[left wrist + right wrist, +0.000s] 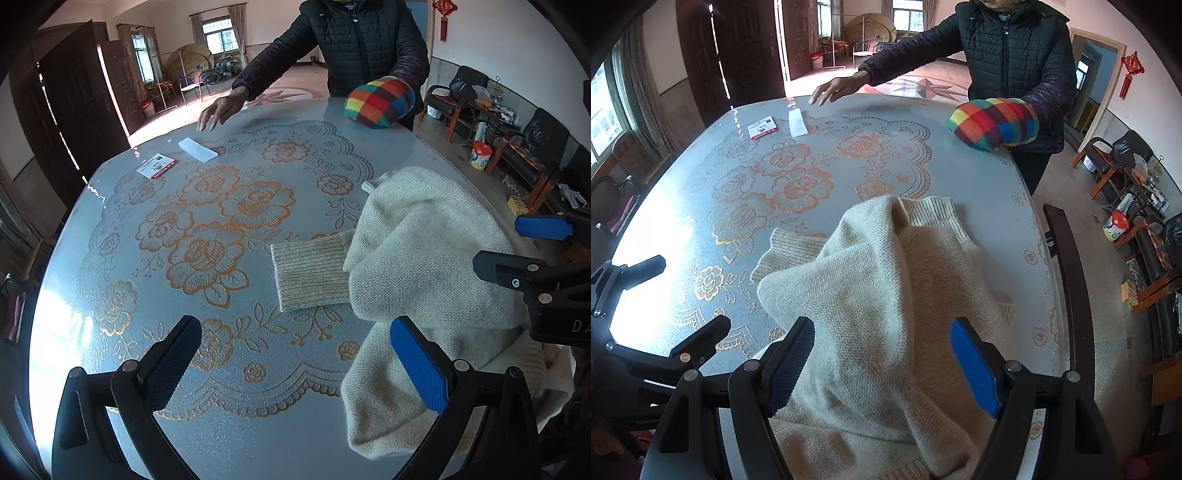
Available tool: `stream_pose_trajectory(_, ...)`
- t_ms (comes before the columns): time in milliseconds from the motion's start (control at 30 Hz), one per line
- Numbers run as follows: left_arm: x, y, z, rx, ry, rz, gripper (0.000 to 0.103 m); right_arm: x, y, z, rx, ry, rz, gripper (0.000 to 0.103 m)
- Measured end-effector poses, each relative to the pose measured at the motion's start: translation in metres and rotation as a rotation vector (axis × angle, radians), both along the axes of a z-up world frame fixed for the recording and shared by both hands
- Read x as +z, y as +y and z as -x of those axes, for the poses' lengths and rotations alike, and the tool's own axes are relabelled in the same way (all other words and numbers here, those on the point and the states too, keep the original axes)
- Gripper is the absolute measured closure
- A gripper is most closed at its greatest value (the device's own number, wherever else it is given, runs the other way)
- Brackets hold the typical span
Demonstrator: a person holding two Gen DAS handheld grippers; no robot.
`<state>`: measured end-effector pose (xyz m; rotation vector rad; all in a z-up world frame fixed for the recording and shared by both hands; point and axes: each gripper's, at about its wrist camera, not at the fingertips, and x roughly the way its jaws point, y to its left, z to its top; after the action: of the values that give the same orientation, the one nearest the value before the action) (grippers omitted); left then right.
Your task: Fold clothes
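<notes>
The cream sweater's (pixel 886 295) near hem runs off the bottom edge; the card's (pixel 157 166) print is illegible.

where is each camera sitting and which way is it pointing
Left wrist: rides the left claw, looking across the floral table at the cream sweater to its right; its own open fingers show, plus the right claw.
Right wrist: rides the right claw, directly over the sweater, facing the far edge; its open fingers show, with the left claw at left.
Shared: table, sweater, a person in a dark jacket with a rainbow mitt.
</notes>
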<state>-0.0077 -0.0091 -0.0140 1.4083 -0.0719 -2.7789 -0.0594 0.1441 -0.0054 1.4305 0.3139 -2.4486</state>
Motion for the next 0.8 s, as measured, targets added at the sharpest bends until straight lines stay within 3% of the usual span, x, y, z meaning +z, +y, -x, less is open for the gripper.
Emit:
stream_pose_trajectory(167,-0.001,-0.002,0.0,0.006,-0.007,-0.004,0.0,-0.015,-0.007,0.008,0.009,-0.058,-0.044,0.026)
stream_pose_trajectory(267,-0.002,-0.003,0.001,0.009,-0.011,-0.003,0.0,-0.028,-0.008,0.01,0.008,-0.082,-0.06,0.036)
stream_pose_trajectory(333,-0.002,-0.005,0.001,0.014,-0.013,-0.003,0.0,-0.033,-0.004,0.011,0.0,-0.085,-0.01,0.063)
stream_pose_trajectory(433,-0.004,-0.009,0.003,0.022,-0.017,-0.006,0.0,-0.031,0.003,0.01,-0.016,-0.075,0.062,0.087)
stream_pose_trajectory(533,-0.006,-0.012,0.003,0.03,-0.023,-0.007,0.0,-0.02,0.007,0.006,-0.024,-0.05,0.111,0.091)
stream_pose_trajectory(800,-0.012,-0.019,0.002,0.046,-0.038,-0.011,0.0,0.006,0.022,-0.003,-0.072,0.01,0.207,0.092)
